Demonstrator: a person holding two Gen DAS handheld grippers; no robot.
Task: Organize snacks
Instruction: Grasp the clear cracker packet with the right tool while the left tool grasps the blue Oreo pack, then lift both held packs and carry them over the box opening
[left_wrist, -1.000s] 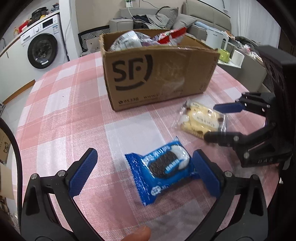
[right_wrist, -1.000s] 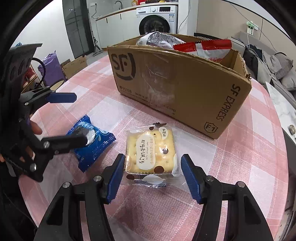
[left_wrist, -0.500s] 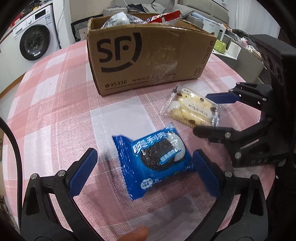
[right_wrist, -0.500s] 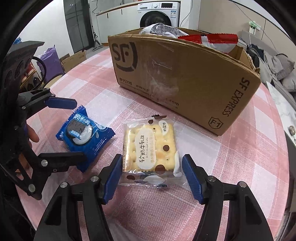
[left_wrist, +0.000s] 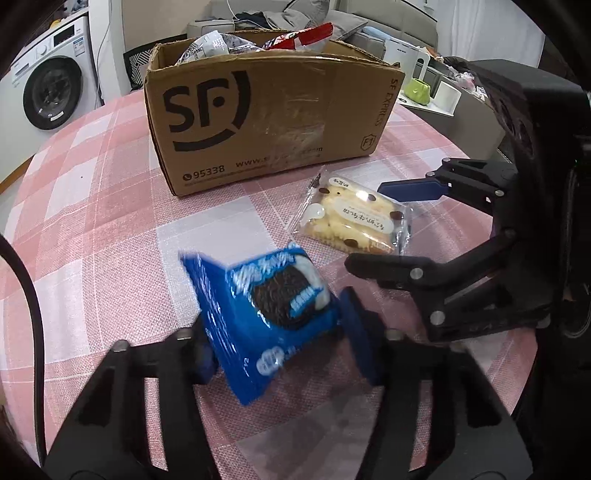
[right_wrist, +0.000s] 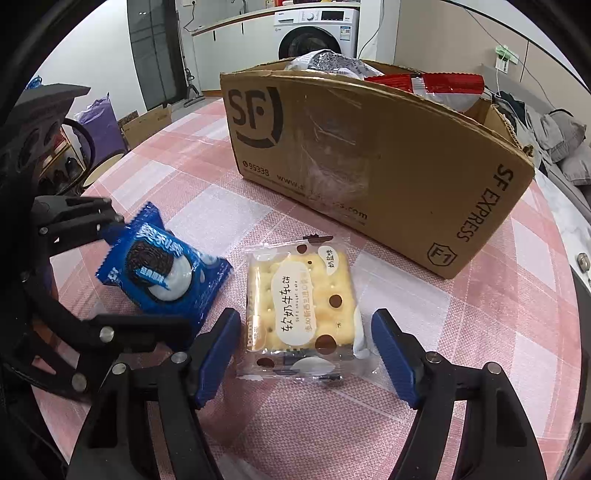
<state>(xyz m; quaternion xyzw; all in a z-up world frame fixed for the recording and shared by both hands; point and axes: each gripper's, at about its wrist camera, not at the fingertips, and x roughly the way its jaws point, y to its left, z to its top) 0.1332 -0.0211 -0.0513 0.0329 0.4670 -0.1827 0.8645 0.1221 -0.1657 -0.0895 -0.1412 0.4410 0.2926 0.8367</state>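
Closing on the blue cookie packet (left_wrist: 273, 317), your left gripper (left_wrist: 275, 350) now pinches it above the worktop (left_wrist: 110, 206); your right gripper (right_wrist: 306, 354) has spread around the cracker packet (right_wrist: 303, 306), freeing it short of the box (right_wrist: 369, 166).

Each claw (right_wrist: 306, 354) has black arms, silver screws and blue pads (right_wrist: 393, 356).

Cookie pack (right_wrist: 162, 275) left of cracker pack (right_wrist: 301, 302), box (right_wrist: 369, 162) behind both, on table (right_wrist: 498, 332)
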